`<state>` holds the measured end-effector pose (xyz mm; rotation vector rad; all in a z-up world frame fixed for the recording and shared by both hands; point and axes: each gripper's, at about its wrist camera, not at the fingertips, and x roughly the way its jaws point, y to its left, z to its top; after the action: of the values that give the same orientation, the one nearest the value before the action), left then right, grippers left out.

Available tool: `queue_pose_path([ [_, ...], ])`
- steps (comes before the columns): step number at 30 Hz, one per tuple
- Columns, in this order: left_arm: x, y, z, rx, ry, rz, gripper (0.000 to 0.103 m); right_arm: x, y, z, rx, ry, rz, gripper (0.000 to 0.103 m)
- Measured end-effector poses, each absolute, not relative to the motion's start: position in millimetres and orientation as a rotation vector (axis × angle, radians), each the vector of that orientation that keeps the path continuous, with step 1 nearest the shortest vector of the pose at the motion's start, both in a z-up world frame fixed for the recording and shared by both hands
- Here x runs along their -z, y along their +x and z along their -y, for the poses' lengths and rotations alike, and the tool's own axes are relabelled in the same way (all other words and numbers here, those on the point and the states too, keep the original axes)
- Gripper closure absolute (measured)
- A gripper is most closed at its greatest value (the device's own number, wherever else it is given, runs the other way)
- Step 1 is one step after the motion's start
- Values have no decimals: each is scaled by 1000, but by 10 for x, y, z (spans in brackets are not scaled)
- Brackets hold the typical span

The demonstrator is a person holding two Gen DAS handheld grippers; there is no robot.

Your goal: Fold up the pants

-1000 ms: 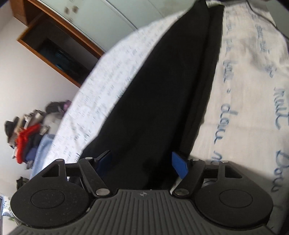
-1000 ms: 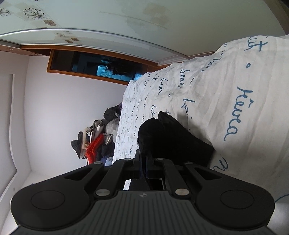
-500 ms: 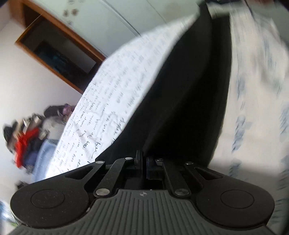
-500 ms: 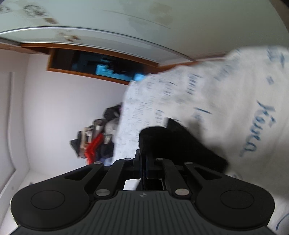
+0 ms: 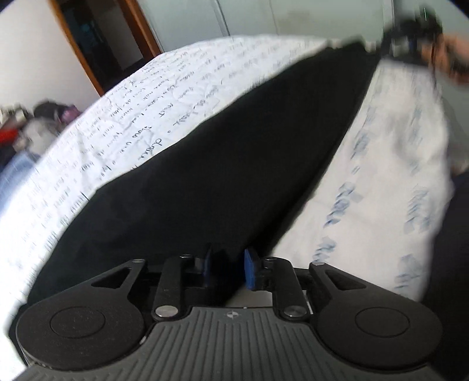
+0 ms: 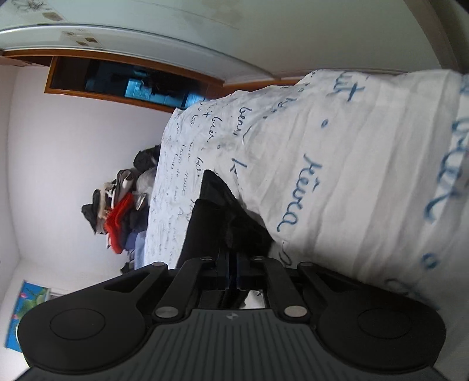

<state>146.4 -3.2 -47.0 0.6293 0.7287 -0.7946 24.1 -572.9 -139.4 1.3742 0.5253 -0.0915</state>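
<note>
One pair of black pants (image 5: 234,152) lies stretched as a long, matte, tapering strip across the bed (image 5: 164,96), whose white, crinkled cover carries blue handwritten script. In the left wrist view the left tool (image 5: 227,268) has its two blue-padded fingers (image 5: 249,268) standing slightly apart, with dark cloth lying between them; whether they pinch it I cannot tell. Half a second ago those fingers were pressed together, and a second ago they stood wide apart. The far end of the strip reaches the blurred right tool (image 5: 416,20) at the top edge.

In the right wrist view the right tool (image 6: 233,274) is clenched on a bunched, folded corner of the pants (image 6: 217,211), which rises in two stiff layers off the bed (image 6: 351,181); this grip matches both earlier frames, though the picture is sharper than half a second ago.

Beyond the bed one heap of clothes (image 6: 120,211), with something red in it, sits against the pale wall, beside a wooden-framed opening (image 6: 134,85).
</note>
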Motion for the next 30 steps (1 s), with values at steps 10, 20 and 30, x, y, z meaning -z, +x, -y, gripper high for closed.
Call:
queue_pose_path([
  [10, 239, 1588, -335, 641, 220, -712, 48, 983, 846, 5969, 24, 1151, -609, 86],
  [20, 354, 1698, -416, 518, 124, -709, 35, 885, 1645, 6001, -105, 881, -861, 73],
  [30, 590, 1717, -422, 491, 129, -768, 33, 870, 1726, 6051, -185, 817, -925, 73],
])
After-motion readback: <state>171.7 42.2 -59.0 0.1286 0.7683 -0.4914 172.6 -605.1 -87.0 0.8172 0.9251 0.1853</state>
